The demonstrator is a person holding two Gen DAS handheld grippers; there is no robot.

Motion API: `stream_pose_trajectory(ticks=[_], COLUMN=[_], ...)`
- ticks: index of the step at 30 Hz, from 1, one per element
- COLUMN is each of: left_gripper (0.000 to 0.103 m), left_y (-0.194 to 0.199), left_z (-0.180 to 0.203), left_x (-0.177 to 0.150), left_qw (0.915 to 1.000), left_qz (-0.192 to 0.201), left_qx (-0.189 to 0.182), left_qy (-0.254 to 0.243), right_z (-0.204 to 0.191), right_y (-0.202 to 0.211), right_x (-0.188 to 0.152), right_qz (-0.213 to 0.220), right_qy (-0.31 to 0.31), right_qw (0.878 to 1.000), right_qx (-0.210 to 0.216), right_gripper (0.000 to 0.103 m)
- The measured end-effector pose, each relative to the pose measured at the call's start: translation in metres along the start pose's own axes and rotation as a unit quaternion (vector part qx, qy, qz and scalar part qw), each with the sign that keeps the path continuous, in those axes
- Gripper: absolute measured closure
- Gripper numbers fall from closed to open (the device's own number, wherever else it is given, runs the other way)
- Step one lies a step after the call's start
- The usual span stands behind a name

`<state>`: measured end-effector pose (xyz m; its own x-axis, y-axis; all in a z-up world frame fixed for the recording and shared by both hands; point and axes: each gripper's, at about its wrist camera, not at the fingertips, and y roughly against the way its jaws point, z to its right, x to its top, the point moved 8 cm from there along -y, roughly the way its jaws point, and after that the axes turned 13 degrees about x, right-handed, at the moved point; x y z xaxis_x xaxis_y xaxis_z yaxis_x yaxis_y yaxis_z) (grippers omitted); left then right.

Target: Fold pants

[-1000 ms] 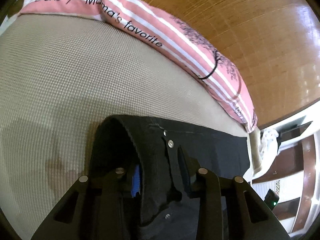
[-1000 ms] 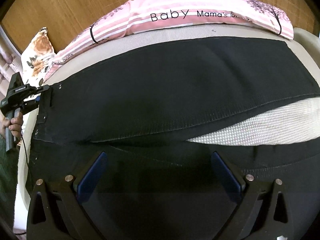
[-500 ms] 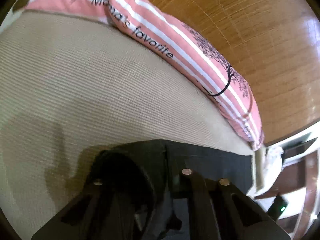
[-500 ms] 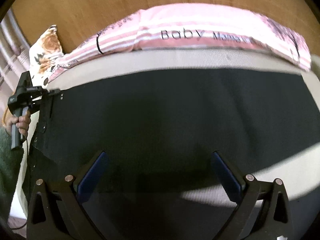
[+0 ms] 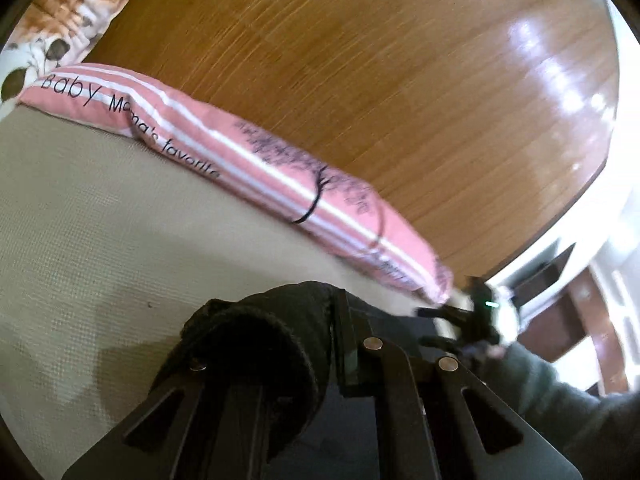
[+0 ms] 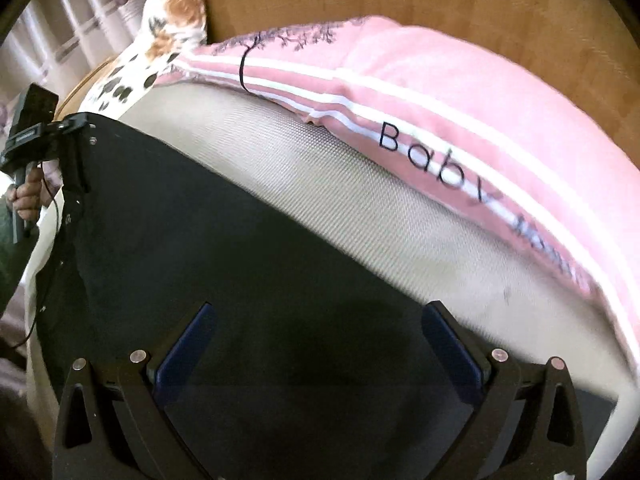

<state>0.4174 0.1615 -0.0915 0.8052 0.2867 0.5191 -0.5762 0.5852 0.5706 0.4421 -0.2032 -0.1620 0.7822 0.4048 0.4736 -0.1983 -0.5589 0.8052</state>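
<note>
While my left gripper [image 5: 340,344] pinches the waistband of the black pants [image 6: 248,280], its fingers pressed together on a bunched roll of dark cloth, that corner stands lifted off the beige mattress [image 5: 100,216]. Seen from my right wrist, the same left gripper shows at the far left edge, gripped by my left hand [image 6: 26,196], with the pants hanging from it and spreading rightward across the bed. Behind them runs the pink striped pillow [image 6: 440,92] lettered "Baby", with a floral pillow [image 6: 160,36] at its left end and the wooden headboard [image 5: 400,80] beyond. Farther right, my right gripper [image 6: 316,348] hovers over the dark cloth with its blue-padded fingers [image 6: 184,348] spread wide, nothing caught between them.
</note>
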Motion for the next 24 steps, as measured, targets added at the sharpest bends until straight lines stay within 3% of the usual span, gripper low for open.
stream_pose_trajectory(ticks=[3,6,9,11,13,15,24], left_gripper=[0.094,0.094,0.094,0.094,0.094,0.094,0.094], left_y=[0.009,0.012,0.01,0.007,0.005,0.004,0.006], left_z=[0.006,0.015,0.014,0.01,0.006,0.004,0.01], left_x=[0.001,0.001,0.002,0.001,0.0,0.0,-0.001], left_qw=[0.9997,0.9997,0.9998,0.9998,0.9997,0.9996,0.999], left_qz=[0.013,0.02,0.021,0.019,0.018,0.017,0.017], left_qx=[-0.019,-0.016,0.0,0.011,0.019,0.024,0.04], left_qy=[0.005,-0.005,-0.004,-0.002,0.002,0.003,-0.009], right_z=[0.014,0.014,0.007,0.007,0.01,0.014,0.0], right_y=[-0.014,-0.024,-0.027,-0.028,-0.03,-0.029,-0.046], right_x=[0.018,0.029,0.03,0.025,0.017,0.013,0.018], right_qz=[-0.024,-0.045,-0.069,-0.083,-0.099,-0.105,-0.106], right_qy=[0.002,0.01,0.021,0.031,0.036,0.037,0.061], right_qw=[0.998,0.992,0.98,0.977,0.975,0.974,0.968], right_qx=[0.056,0.117,0.185,0.194,0.195,0.199,0.218], right_gripper=[0.007,0.017,0.019,0.021,0.034,0.041,0.046])
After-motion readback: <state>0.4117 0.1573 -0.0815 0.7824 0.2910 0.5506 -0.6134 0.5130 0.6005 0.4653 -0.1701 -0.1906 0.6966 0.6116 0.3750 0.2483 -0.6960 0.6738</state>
